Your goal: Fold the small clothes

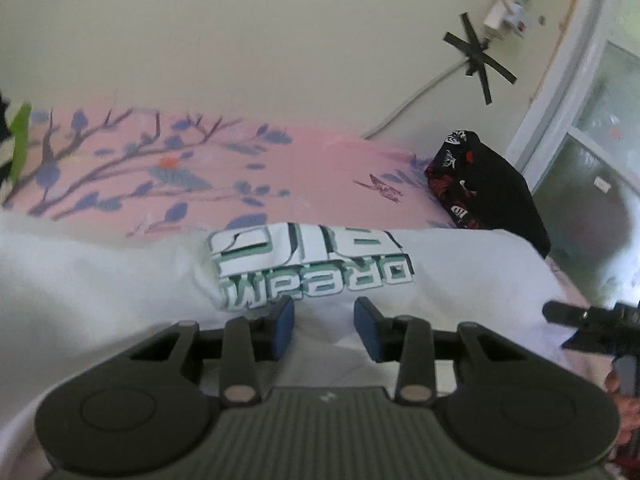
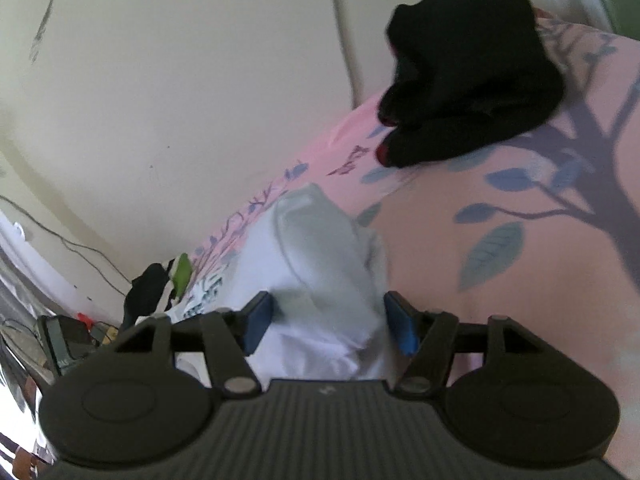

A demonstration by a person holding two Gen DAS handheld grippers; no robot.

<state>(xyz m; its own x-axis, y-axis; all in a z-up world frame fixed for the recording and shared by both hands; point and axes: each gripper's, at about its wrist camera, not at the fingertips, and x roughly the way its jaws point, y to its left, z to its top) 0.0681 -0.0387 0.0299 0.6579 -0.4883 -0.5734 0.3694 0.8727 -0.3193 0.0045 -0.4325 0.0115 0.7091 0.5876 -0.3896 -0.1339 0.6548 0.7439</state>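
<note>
White T-shirt [image 1: 360,280] is spread across mid-frame on the pink bed [image 1: 312,168]. A bunched edge is bracketed by the spread right tool [image 2: 330,324], seemingly for folding; the left tool [image 1: 324,326] is held spread above it.

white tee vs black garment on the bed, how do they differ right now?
The white tee lies spread out in front of both hand-held grippers; the black garment sits as a compact bundle further back by the wall. The white tee carries green DREAM BIG lettering; the black garment has a red and white print. Both rest on the pink floral bedsheet.
</note>
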